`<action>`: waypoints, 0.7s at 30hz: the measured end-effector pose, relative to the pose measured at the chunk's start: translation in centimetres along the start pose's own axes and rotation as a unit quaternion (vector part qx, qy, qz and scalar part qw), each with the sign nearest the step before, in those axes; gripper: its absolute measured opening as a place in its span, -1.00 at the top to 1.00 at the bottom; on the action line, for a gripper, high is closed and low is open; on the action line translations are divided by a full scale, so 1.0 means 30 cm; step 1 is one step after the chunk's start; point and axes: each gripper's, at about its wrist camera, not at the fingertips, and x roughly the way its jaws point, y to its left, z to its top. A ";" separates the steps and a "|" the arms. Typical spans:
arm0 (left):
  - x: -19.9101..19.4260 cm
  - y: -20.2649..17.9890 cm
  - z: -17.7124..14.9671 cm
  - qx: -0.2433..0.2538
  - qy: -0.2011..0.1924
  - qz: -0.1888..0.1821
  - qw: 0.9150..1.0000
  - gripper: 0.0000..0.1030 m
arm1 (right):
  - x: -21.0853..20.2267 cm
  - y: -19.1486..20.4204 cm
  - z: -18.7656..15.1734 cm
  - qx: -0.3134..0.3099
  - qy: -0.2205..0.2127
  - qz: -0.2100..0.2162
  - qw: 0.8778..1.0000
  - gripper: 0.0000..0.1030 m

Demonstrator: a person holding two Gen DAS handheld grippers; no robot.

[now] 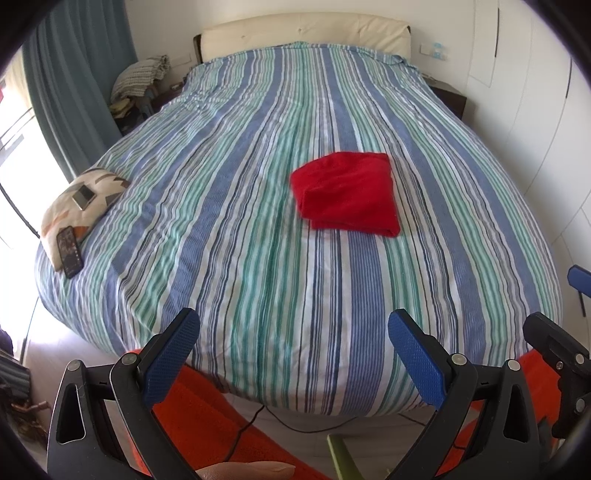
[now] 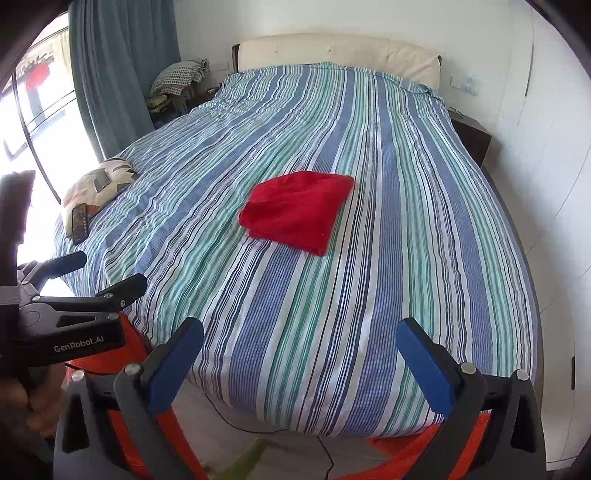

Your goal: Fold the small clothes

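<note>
Red garment (image 1: 347, 194) lies folded into a compact rectangle mid-bed on the striped cover (image 1: 258, 258), so the fold looks done. Left gripper (image 1: 293, 354) and right gripper (image 2: 299, 362) hang off the foot of the bed, jaws apart, empty. Pillow (image 1: 79, 201) with phone (image 1: 69, 252) at the bed's left edge; headboard (image 1: 306, 35) beyond, orange rug (image 1: 207, 417) below the foot.

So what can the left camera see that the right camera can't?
Only the left wrist view shows a fingertip at the bottom edge and a bit of the right gripper at its right edge. Only the right wrist view shows the left gripper's side with GenRobot.AI lettering, and a bigger piece of window. Both share the folded red cloth lying on the striped bed, the pillow with a phone, the teal curtain, and open, empty grippers: left gripper, right gripper.
</note>
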 end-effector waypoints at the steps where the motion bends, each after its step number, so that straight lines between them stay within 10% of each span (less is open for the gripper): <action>1: -0.001 0.000 0.001 0.000 -0.001 -0.001 1.000 -0.98 | 0.000 0.000 0.000 0.000 -0.001 -0.001 1.000 -0.99; 21: -0.032 -0.017 -0.002 0.010 -0.033 -0.002 0.999 -0.98 | 0.018 -0.014 -0.007 0.006 0.002 0.002 1.000 -0.99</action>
